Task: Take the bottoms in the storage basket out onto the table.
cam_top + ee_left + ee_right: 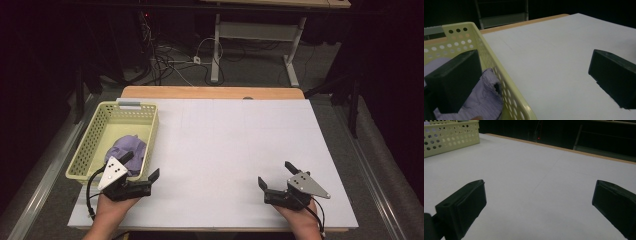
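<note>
In the high view the left gripper sits at the lower left of the frame, held by a hand that comes in from the bottom edge. Its jaws are spread wide and grip nothing: one jaw lies over the near right corner of the basket, above the cloth, and the other hangs over the white table just outside the basket's right wall. The pale yellow perforated basket stands at the left side of the frame, on the table's left edge, and the crumpled lilac cloth lies in its near half. In the left gripper view the cloth shows at the lower left, inside the basket wall that runs diagonally between the two jaws; whether the left-hand jaw touches the cloth is unclear. The right gripper is at the lower right of the high view, well apart from the basket, jaws also wide with only bare table between them. In the right gripper view the basket appears at the upper left, far beyond the jaws.
</note>
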